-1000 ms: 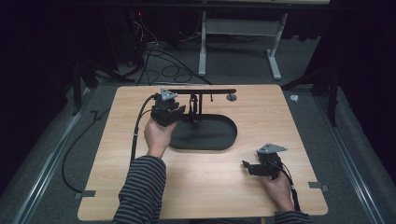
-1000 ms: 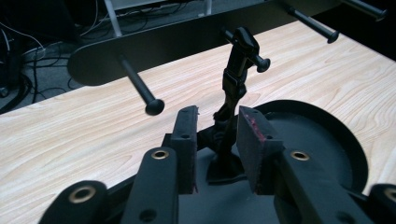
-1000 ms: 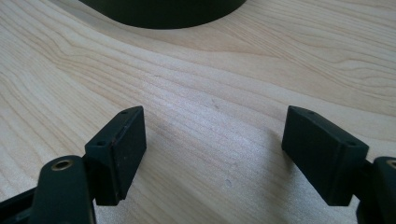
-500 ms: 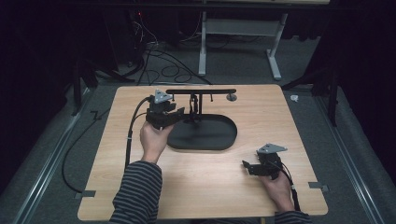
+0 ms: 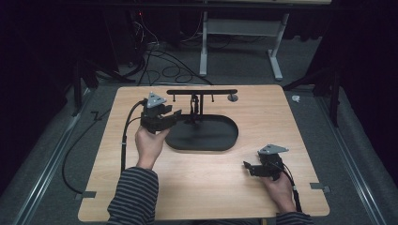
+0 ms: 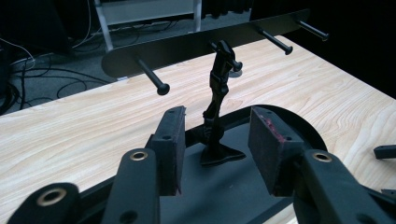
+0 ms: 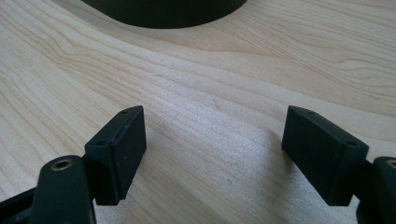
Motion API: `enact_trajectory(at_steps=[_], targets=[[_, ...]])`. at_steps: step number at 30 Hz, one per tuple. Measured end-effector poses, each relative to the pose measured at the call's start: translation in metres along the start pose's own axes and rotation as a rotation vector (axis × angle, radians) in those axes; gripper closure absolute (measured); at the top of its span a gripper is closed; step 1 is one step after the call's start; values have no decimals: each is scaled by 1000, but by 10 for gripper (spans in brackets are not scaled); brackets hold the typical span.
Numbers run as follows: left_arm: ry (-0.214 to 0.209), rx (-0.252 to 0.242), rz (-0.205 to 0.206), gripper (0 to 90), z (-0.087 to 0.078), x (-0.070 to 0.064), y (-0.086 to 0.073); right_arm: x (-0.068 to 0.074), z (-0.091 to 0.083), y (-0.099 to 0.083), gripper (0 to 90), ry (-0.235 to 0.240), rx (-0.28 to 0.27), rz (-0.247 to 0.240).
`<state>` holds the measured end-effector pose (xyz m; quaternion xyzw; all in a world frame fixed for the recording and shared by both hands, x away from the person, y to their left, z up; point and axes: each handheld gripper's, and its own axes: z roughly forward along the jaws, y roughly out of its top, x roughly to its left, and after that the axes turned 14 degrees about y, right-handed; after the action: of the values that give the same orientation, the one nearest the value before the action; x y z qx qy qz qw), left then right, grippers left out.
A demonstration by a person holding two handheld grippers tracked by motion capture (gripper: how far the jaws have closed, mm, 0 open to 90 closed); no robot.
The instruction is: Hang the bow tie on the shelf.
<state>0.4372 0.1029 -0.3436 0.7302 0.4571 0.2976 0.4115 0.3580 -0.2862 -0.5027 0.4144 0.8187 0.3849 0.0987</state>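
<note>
A black stand sits mid-table: an oval base [image 5: 206,138], an upright jointed post [image 5: 194,108] and a horizontal bar [image 5: 202,92] with short pegs. My left gripper [image 5: 174,116] hovers at the base's left end, pointing at the post, open and holding nothing. In the left gripper view the post [image 6: 217,93] rises beyond the gap between the pads [image 6: 169,144], and the bar [image 6: 201,44] runs across behind it. My right gripper [image 5: 246,168] rests low near the front right of the table, open and holding nothing. In the right gripper view its pads [image 7: 123,144] stand wide over bare wood, the base's rim [image 7: 163,9] ahead.
The wooden table [image 5: 291,131] has bare wood around the stand. A small grey round piece [image 5: 232,97] lies by the bar's right end. Cables [image 5: 124,140] trail off the left edge. Beyond the far edge are a grey floor and a white desk frame [image 5: 234,42].
My left gripper has drifted a little left and back toward the person, away from the post. The right gripper has stayed put.
</note>
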Motion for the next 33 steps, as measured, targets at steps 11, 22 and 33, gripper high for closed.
enact_trajectory(at_steps=[11, 22, 33], targets=[[5, -18, -16, 544, -17, 7, -6, 0, 0, 0, 230, 1, 0, -1], [-4, -40, -40, 540, -35, 9, -18, 0, 0, 0, 230, 1, 0, -1], [-1, -52, -51, 540, -49, 12, -26, 0, 0, 0, 230, 1, 0, -1]])
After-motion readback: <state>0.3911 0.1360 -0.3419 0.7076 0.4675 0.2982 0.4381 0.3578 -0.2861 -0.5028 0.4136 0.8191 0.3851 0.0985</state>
